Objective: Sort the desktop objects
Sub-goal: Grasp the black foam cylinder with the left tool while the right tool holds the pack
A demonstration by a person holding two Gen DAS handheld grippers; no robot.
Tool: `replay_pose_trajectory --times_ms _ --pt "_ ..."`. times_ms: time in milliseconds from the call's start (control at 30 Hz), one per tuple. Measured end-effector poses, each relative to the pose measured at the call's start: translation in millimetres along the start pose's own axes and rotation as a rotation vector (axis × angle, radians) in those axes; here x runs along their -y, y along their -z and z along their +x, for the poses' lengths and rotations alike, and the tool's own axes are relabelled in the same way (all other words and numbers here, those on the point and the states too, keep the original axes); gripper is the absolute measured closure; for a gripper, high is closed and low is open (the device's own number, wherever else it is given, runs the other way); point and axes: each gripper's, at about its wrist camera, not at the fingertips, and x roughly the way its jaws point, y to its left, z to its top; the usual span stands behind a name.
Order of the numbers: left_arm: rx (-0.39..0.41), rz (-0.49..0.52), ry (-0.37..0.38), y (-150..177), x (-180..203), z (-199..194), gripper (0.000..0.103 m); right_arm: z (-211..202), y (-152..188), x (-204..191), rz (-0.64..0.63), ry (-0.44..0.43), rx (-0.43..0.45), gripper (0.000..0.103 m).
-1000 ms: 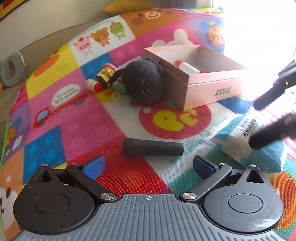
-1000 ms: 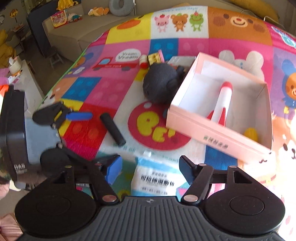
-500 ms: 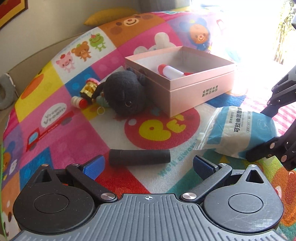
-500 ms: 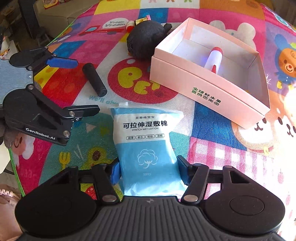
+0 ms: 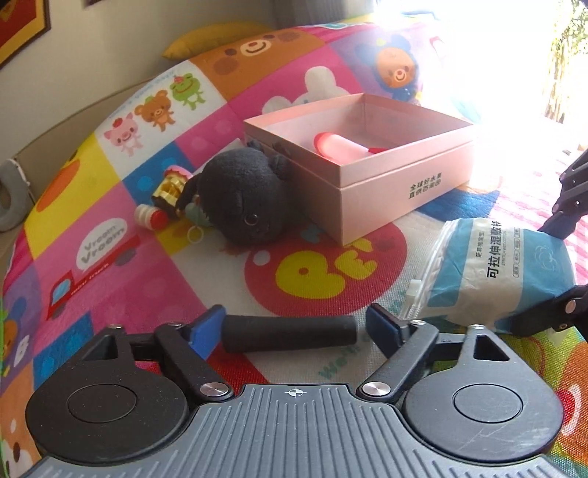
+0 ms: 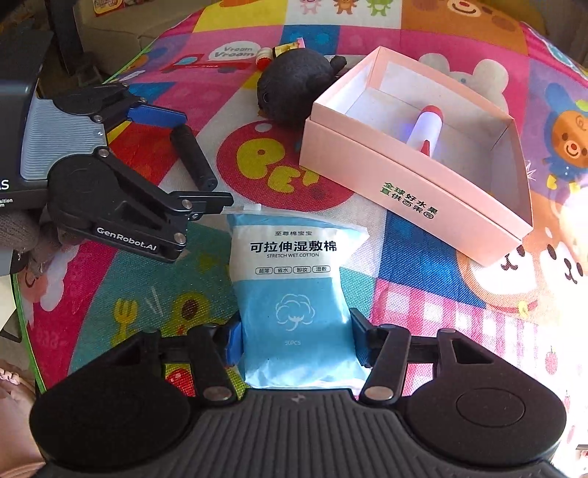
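A black cylinder [image 5: 289, 332] lies on the mat between the open fingers of my left gripper [image 5: 296, 327]; it also shows in the right wrist view [image 6: 193, 157]. A blue-and-white cotton pack [image 6: 294, 294] lies on the mat between the pads of my right gripper [image 6: 296, 342], which touch its sides; the pack also shows in the left wrist view [image 5: 496, 272]. A pink open box [image 5: 367, 176] holds a red-and-white tube [image 6: 428, 128]. A black plush toy [image 5: 242, 202] lies against the box's left side.
A small red-capped bottle [image 5: 149, 217] and a gold toy [image 5: 169, 189] lie left of the plush. The colourful play mat [image 5: 110, 242] covers the surface. A grey couch [image 6: 121, 25] stands beyond the mat's edge.
My left gripper has moved forward until the black cylinder lies between its fingers. My right gripper has moved onto the cotton pack and narrowed until its pads touch the pack's sides.
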Motion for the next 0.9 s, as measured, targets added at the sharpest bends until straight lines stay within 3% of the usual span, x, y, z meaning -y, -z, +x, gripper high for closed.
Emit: replay_pose_trajectory --times_ms 167,400,633,900 --pt "-0.022 -0.005 0.003 4 6 -14 0.023 -8 5 -2 0.002 0.011 -0.007 0.050" --pt "-0.029 0.026 0.036 7 33 -63 0.023 -46 14 -18 -0.046 0.085 0.034 0.050" --pt "0.062 0.054 0.049 -20 53 -110 0.023 -93 9 -28 -0.067 0.164 0.092 0.050" --pt "0.129 0.052 0.021 -48 53 -120 0.023 -125 -4 -22 -0.054 0.222 0.159 0.050"
